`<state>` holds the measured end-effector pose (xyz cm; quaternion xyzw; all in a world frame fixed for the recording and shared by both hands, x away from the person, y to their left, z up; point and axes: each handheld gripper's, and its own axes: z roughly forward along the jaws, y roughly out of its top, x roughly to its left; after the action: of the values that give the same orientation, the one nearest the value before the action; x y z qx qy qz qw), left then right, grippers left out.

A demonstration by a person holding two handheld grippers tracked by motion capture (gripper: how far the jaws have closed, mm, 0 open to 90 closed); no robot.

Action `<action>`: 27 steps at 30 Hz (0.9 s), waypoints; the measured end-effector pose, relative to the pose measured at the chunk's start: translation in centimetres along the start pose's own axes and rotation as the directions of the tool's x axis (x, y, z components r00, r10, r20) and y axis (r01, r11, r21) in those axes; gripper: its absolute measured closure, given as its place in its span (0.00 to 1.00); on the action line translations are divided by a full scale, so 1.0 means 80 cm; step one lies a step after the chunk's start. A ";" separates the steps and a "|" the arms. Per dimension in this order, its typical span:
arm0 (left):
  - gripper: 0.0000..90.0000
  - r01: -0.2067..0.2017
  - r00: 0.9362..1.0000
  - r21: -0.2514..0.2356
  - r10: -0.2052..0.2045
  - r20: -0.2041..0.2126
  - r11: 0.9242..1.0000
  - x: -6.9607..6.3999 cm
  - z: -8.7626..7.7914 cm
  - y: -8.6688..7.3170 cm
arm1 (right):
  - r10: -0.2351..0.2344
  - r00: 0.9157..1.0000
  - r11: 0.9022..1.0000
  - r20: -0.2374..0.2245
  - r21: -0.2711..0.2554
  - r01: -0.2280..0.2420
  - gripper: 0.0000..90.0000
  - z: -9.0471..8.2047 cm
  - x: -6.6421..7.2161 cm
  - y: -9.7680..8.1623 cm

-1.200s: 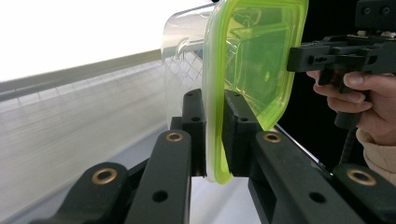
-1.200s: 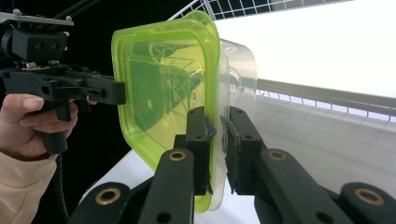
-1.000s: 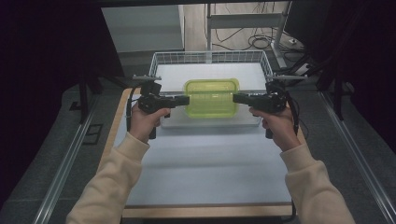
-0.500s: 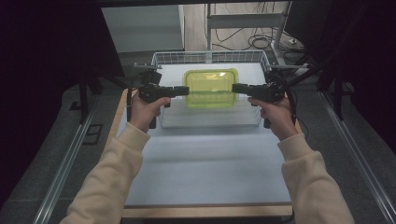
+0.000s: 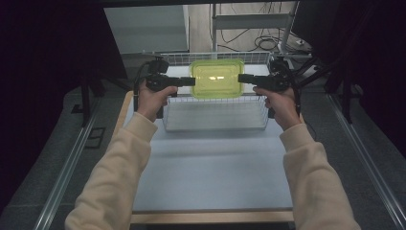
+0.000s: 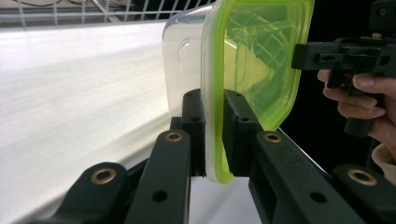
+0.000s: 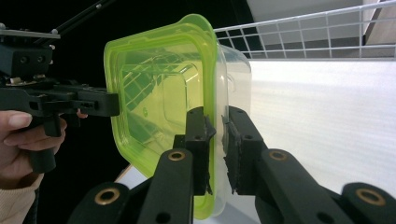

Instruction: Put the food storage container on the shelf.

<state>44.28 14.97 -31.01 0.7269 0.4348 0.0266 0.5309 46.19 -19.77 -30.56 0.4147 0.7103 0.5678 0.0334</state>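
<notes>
A clear food container with a yellow-green lid [image 5: 216,78] hangs in the air above a white wire basket [image 5: 215,115]. My left gripper [image 5: 190,81] is shut on the lid's left rim, my right gripper [image 5: 242,78] on its right rim. In the left gripper view the lid edge [image 6: 214,116] is pinched between the black jaws, with the clear tub [image 6: 183,60] to its left. The right gripper view shows the lid [image 7: 159,98] pinched the same way, with the tub [image 7: 236,84] behind it. Each gripper view has the other hand and gripper at the far side.
The wire basket stands at the far end of a white table surface [image 5: 210,167] with a wooden front edge. Metal rails [image 5: 67,172] run along both sides. A shelf frame and cables [image 5: 261,43] lie beyond the basket. Dark surroundings flank the table.
Both grippers have carried the container away from the person and slightly up, from over the table in front of the basket to above the basket. The grips stay the same.
</notes>
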 end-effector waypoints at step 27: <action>0.77 0.110 0.992 -0.010 -0.110 -0.061 0.994 0.040 0.060 0.024 | 0.069 0.987 0.998 0.148 -0.019 -0.067 0.78 0.050 -0.042 0.010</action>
<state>49.86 13.36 -32.91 0.6989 0.4903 0.0209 0.5203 50.91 -18.71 -32.71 0.4796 0.6873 0.5410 0.0700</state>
